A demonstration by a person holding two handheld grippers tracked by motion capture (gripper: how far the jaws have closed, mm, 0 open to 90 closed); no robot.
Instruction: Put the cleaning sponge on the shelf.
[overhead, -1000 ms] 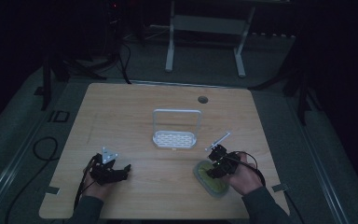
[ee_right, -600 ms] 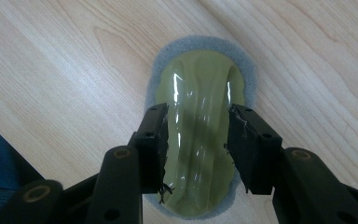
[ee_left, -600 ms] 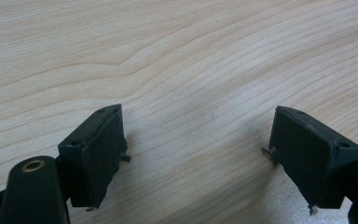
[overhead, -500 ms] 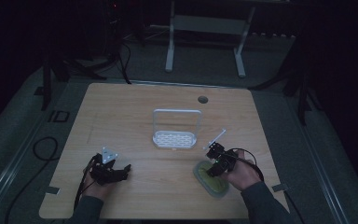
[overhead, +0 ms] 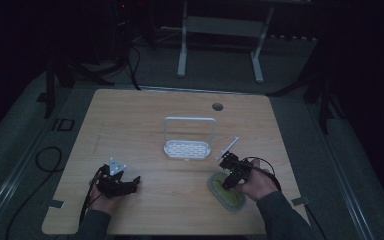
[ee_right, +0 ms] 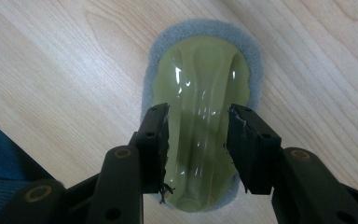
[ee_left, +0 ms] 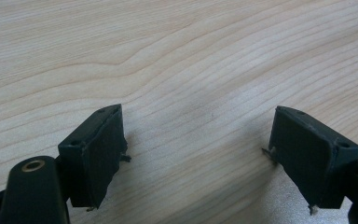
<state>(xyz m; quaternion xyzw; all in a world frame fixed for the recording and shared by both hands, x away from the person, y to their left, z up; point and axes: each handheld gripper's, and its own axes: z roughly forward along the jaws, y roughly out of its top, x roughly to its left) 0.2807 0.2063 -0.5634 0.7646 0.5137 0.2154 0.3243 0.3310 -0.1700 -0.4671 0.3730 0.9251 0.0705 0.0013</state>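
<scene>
A scrubbing pad point(overhead: 231, 198) lies flat near the table's front right: a glossy olive-green raised top point(ee_right: 200, 65) on a grey felt base point(ee_right: 151, 60). My right gripper point(overhead: 226, 183) points down over it. In the right gripper view its jaws point(ee_right: 198, 122) stand open, one on each side of the green ridge, and I cannot tell if the pads touch it. My left gripper point(overhead: 131, 183) rests low at the front left. Its jaws point(ee_left: 198, 140) are wide open over bare wood with nothing between them.
A white plastic rack point(overhead: 187, 148) with an upright hoop handle stands at the middle of the wooden table point(overhead: 130, 125). A round cable hole point(overhead: 217, 106) sits at the back. Beyond the far edge stand white frame legs point(overhead: 182, 50) on a dark floor.
My right gripper has shifted slightly left and tipped down over the pad. The left gripper has stayed where it was.
</scene>
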